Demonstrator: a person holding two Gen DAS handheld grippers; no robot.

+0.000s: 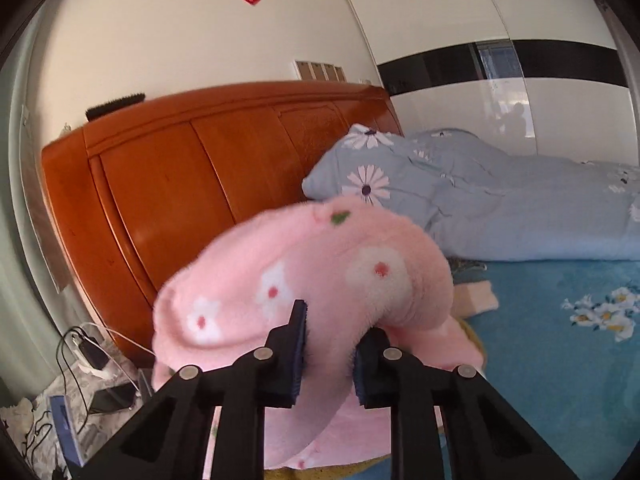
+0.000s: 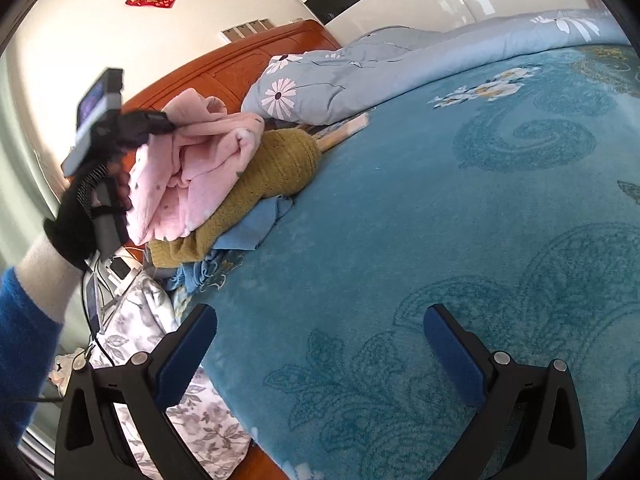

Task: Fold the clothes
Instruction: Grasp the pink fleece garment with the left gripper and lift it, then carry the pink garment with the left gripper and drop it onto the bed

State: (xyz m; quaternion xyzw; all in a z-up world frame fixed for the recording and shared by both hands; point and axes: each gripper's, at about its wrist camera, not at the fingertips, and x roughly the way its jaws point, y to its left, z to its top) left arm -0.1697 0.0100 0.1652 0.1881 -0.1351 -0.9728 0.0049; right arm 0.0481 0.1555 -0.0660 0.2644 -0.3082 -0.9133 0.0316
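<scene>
My left gripper [image 1: 328,352] is shut on a pink fleece garment with white flowers [image 1: 304,280] and holds it lifted near the bed's head end. In the right wrist view the left gripper [image 2: 170,124] pinches the same pink garment [image 2: 192,176], which hangs over a mustard knit garment [image 2: 272,176] and a blue garment [image 2: 248,232] piled on the teal bedspread [image 2: 440,200]. My right gripper [image 2: 320,344] is open and empty, low over the teal bedspread near its front edge.
An orange wooden headboard [image 1: 180,168] stands behind the pile. A grey-blue floral quilt [image 1: 500,200] lies bunched along the far side of the bed. A floral sheet [image 2: 160,360] hangs at the bed's left edge, with cables and a charger [image 1: 92,356] beside it.
</scene>
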